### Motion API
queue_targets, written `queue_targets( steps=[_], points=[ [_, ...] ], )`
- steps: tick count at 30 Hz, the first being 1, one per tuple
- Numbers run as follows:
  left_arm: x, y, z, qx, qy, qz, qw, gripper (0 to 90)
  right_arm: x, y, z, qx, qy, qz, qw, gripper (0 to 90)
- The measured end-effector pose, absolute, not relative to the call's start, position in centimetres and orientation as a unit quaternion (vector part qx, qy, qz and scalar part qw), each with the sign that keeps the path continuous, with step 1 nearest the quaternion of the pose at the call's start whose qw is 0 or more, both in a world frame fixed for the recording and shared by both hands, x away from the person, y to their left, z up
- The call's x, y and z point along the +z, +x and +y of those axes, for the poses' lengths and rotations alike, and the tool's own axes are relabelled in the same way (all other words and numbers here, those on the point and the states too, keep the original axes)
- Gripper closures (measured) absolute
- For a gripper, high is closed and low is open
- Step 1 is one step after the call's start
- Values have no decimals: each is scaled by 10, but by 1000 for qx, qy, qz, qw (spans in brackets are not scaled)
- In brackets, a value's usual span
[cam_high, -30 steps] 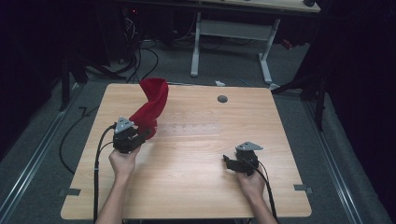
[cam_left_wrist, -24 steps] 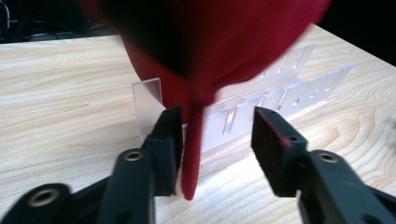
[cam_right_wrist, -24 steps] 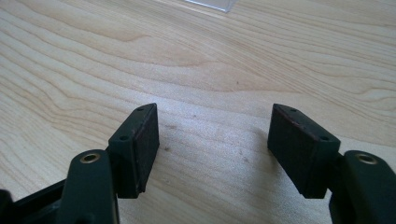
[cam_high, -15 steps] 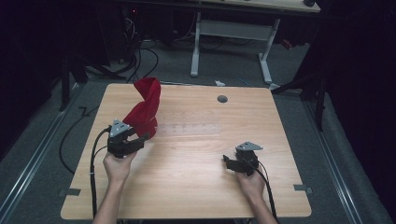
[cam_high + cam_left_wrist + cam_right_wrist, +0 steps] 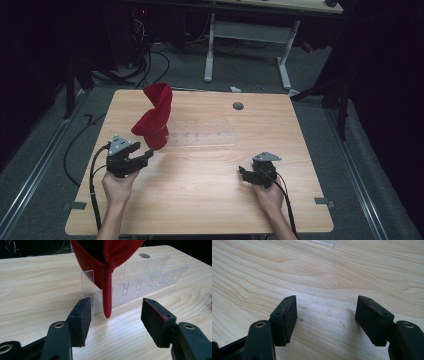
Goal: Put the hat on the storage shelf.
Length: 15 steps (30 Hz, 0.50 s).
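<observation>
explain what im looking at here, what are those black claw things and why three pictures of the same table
The black claws are hand-held grippers, each with two padded jaws. A person holds one in each hand at a wooden table.

The high view is taken from above the person's side: the left gripper shows on the left, the right gripper on the right. The other two pictures come from cameras riding on the grippers, looking out between their own jaws.

On the table stands a clear plastic rack with slots, and a red cloth is draped over its left end, one edge hanging down just ahead of the left gripper. A small grey disc sits near the far edge.

Both grippers are open and hold nothing; the right one rests over bare wood.
</observation>
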State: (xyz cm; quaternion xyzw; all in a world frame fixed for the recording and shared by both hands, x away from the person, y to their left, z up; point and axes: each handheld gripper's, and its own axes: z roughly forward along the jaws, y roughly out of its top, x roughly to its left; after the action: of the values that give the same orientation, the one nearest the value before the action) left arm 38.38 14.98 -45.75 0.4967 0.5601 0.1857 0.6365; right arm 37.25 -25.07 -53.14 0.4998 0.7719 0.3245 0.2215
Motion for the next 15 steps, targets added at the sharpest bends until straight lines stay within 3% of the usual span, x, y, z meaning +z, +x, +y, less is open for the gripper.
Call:
queue_targets(
  steps=[15],
  points=[
    [-464,360,141,153,505,550,647,398,-531,372,-251,325,500,772,222,342]
  ],
)
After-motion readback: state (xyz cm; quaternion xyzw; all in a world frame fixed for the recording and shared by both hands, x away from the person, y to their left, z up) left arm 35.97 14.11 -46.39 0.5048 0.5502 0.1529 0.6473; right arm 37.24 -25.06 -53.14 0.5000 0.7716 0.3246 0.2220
